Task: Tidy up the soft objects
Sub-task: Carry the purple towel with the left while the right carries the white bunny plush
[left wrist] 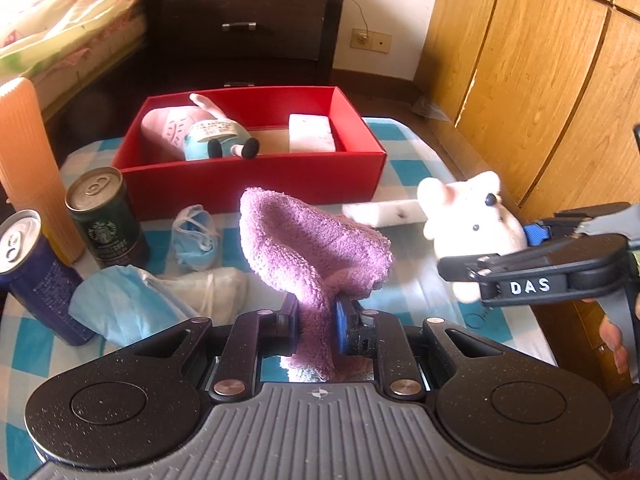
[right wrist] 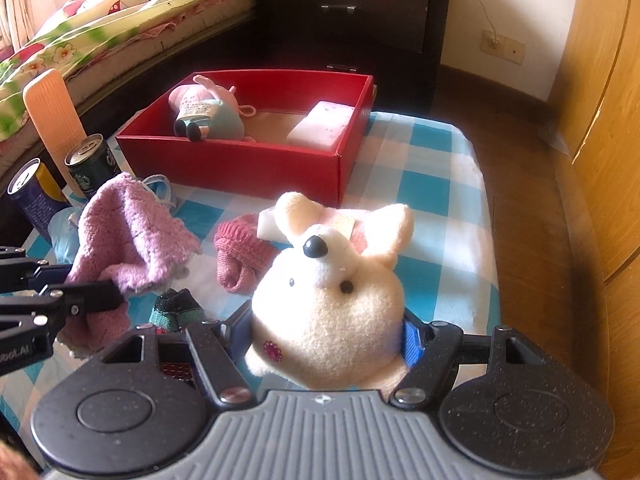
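Left gripper pinched purple towel; cloth bulged ahead of fingers. Right gripper clamped white plush. Red box lay ahead of both fingertips, long axis crosswise; left judged nearer.

A checked cloth covers the table. Placed on it: red box, two cans, masks, pink sock, sponge.
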